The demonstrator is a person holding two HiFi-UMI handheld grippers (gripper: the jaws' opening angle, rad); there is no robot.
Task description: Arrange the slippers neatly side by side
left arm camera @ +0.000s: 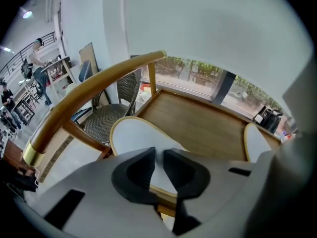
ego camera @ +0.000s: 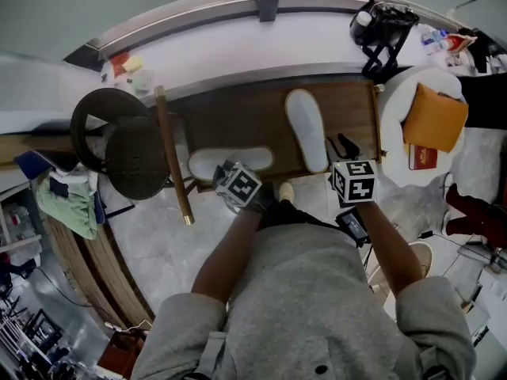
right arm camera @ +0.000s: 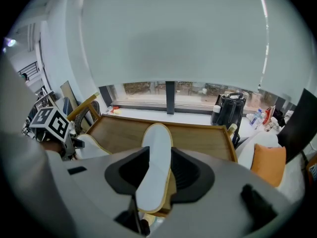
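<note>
Two white slippers lie on the wooden tabletop by the window, and they are not yet a pair. The crosswise slipper stretches along the near edge at the left, while the lengthwise slipper points away toward the glass, apart from it to the right. The left tongs have their pads drawn close together on the near end of the crosswise slipper and appear to pinch its thin tan-edged rim, with only a sliver of white showing between them. The right tongs stand wide apart, with the heel of the lengthwise slipper framed between the pads. Nothing shows them pressing on it, so I read them as unclasped and waiting. The step in hand looks like turning the crosswise slipper to match its partner. To do that well, the pinch should sit far enough onto the slipper that the soft rim does not peel out of the pads. The slipper should then be raised just clear of the wood, not dragged, and swung about a quarter turn so its toe faces the window. The chair stands just beside the slipper's far end, and its wooden rail could catch that end, so the swing is better made toward the middle of the tabletop. It should be set down just beside the lengthwise slipper, heels level, while the right tongs steady or nudge that one if it shifts.
</note>
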